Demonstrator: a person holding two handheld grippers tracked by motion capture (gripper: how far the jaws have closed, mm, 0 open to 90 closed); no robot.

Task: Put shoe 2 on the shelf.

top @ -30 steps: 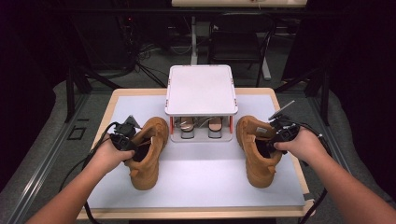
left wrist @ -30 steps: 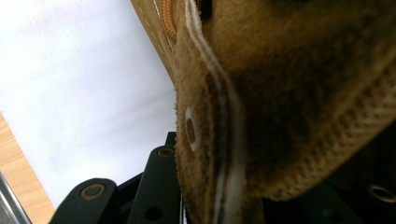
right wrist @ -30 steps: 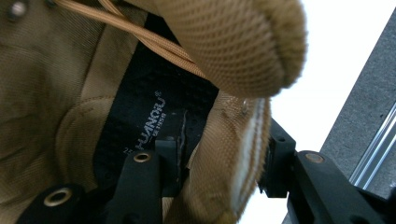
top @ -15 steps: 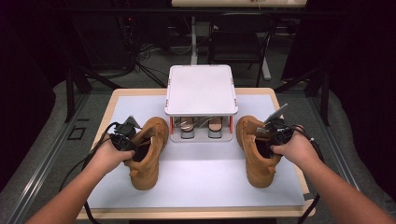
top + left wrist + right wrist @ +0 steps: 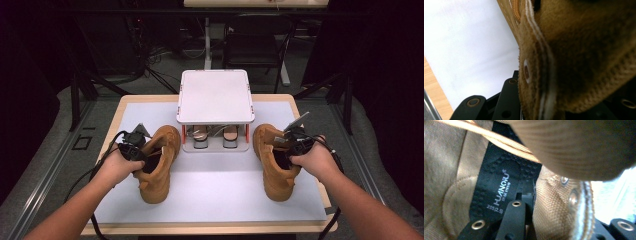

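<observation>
Two tan lace-up boots stand on a white mat [image 5: 220, 192], toes toward the person. My left gripper [image 5: 136, 150] is shut on the left boot [image 5: 159, 172]. In the left gripper view its side wall [image 5: 574, 62] sits between the black jaws of my left gripper [image 5: 544, 102]. My right gripper [image 5: 291, 145] is at the collar of the right boot [image 5: 272, 167]. Its jaws have just been closing. One jaw of my right gripper [image 5: 565, 216] is inside the boot over the black insole [image 5: 499, 185], the other outside, and the eyelet wall [image 5: 556, 202] is pinched between them.
A white-topped low rack [image 5: 215, 95] stands at the back middle of the wooden table [image 5: 120, 107], with a pair of shoes [image 5: 200, 136] on its lower shelf. Bare mat lies between the two boots. Dark floor, stands and cables surround the table.
The right hand has shifted slightly left onto the right boot's collar. The left hand and both boots have stayed put.
</observation>
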